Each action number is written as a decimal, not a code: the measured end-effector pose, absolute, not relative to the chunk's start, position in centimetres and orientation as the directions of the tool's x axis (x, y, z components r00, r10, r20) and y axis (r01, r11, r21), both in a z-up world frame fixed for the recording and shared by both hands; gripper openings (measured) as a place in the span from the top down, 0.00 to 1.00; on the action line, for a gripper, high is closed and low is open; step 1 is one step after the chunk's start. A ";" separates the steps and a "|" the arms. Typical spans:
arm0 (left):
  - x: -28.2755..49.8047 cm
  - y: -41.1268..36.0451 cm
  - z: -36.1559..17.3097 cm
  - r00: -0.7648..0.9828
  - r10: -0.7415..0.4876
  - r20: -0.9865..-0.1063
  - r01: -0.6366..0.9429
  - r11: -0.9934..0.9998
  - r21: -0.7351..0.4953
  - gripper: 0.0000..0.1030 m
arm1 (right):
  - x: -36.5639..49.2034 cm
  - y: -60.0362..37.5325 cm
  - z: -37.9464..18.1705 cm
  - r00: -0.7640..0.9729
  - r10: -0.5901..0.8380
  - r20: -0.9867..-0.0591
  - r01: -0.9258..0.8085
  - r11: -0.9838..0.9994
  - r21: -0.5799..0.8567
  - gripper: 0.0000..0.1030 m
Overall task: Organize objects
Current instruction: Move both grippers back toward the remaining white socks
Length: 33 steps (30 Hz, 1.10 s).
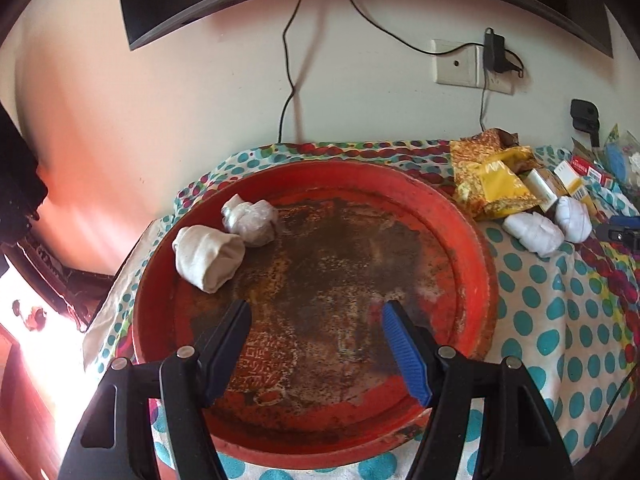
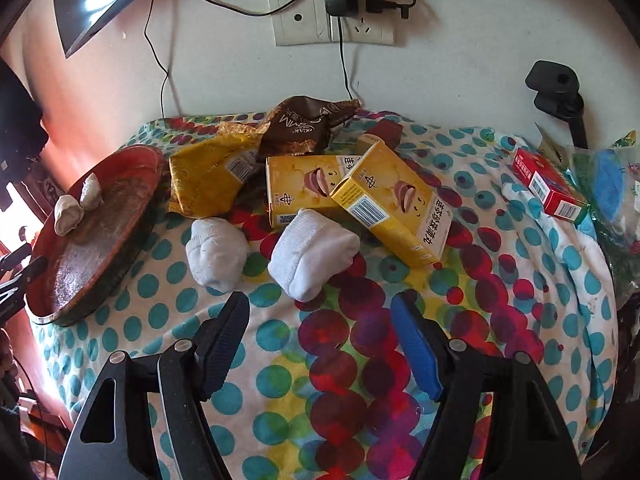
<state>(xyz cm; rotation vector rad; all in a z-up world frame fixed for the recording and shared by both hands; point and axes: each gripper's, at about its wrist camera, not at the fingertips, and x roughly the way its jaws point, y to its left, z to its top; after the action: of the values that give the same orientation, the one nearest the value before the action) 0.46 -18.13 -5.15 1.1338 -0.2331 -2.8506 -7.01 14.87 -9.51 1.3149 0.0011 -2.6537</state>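
Left claw (image 1: 316, 312) hangs wide open and empty over the red tray (image 1: 476, 256), two rolled socks (image 1: 210, 258) inside. Right claw (image 2: 320, 312) gapes empty before two white socks (image 2: 312, 252) mid-bench (image 2: 500, 300).

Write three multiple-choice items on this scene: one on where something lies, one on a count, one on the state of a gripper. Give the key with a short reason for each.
1. Where do the two white rolled socks lie?
A. On the dotted cloth, in front of the yellow boxes
B. Inside the red tray
C. On the floor

2. How many rolled socks are in the red tray?
A. None
B. Two
C. Five

3. How does the right gripper stand?
A. Shut on a sock
B. Shut on a yellow box
C. Open, nothing between its fingers

Key:
1 A: both white socks rest on the cloth just before the boxes, outside the tray.
2 B: a beige sock and a grey sock sit near the tray's far left rim.
3 C: its fingers stand apart over bare cloth.
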 end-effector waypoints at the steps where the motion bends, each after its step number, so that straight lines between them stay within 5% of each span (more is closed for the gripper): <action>1: 0.6 -17.5 -5.2 -0.730 -0.119 -0.673 -0.011 -0.983 0.185 0.32 | -7.4 14.7 -9.8 -0.591 -0.149 -0.793 0.162 -0.985 0.064 0.33; 18: -0.6 -5.7 -4.7 -0.675 0.061 -0.736 -0.240 -0.961 0.140 0.32 | -10.3 12.9 -13.0 -0.628 -0.188 -0.755 0.181 -0.979 0.093 0.49; 27: -4.9 -1.0 -6.6 -0.580 0.167 -0.797 -0.287 -0.958 0.008 0.32 | -9.6 13.4 -12.7 -0.685 -0.112 -0.720 0.256 -0.962 -0.093 0.55; 33: -7.8 0.3 -7.3 -0.554 0.198 -0.809 -0.240 -0.968 -0.072 0.32 | -10.1 13.9 -13.1 -0.668 -0.100 -0.738 0.247 -0.965 -0.093 0.55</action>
<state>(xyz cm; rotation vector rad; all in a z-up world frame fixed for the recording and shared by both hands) -7.85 0.31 -7.33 1.5577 -0.0791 -3.0103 -10.08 13.93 -13.06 1.1746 0.2750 -2.6928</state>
